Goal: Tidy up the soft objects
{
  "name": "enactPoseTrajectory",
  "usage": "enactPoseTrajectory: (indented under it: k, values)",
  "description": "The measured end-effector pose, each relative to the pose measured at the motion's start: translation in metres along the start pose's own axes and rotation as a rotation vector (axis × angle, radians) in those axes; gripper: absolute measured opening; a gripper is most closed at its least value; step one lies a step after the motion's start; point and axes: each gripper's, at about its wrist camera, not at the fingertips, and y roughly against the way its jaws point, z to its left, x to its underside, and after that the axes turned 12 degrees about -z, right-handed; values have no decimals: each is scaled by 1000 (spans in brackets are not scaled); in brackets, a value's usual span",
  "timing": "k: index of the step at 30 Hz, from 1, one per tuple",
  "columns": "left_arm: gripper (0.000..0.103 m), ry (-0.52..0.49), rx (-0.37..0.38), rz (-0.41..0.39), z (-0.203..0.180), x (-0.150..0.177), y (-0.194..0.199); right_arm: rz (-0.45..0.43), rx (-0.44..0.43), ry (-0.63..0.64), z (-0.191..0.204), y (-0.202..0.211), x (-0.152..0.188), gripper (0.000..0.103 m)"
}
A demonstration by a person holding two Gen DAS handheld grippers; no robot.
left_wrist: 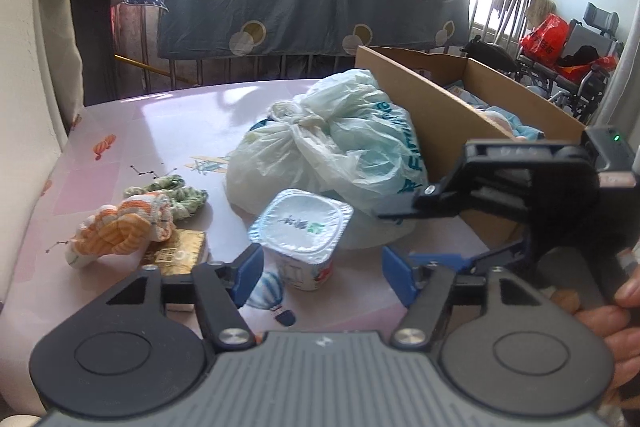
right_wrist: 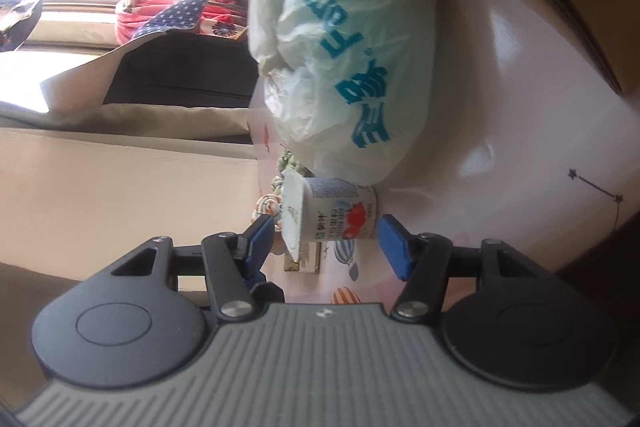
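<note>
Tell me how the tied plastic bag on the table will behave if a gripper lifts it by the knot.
The plastic bag looks thin and crinkled, so it would probably sag and stretch below the knot. Its bulging, rounded shape suggests soft filling, likely light for its size. The glossy film may slip between the pads, so gripping the bunched knot seems safer.

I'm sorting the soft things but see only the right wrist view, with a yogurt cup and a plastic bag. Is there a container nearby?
Observer: Yes, an open cardboard box stands against the plastic bag, with blue cloth inside.
Operator: I glimpse knotted fabric past the cup. How many pieces?
Observer: Two: an orange-striped bundle and a green-striped one behind it, left of the yogurt cup.
Operator: Is the bag closed?
Observer: Yes, its top is tied in a knot.
</note>
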Motion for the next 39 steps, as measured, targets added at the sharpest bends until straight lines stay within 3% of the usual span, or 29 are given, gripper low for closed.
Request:
enactPoseTrajectory:
  k: [10, 22, 27, 29, 39]
  values:
    - [71, 4, -18, 56, 7, 5, -31, -61, -18, 109, 21, -11, -4, 55]
    - [69, 31, -33, 94, 14, 10, -72, -46, -15, 184, 28, -40, -6, 37]
    - [63, 50, -36, 70, 14, 7, -73, -58, -14, 192, 30, -45, -3, 29]
    - [52, 56, -27, 65, 14, 7, -72, -57, -15, 196, 30, -47, -1, 28]
    - [51, 44, -49, 51, 11, 4, -52, -56, -38, 267, 51, -38, 12, 25]
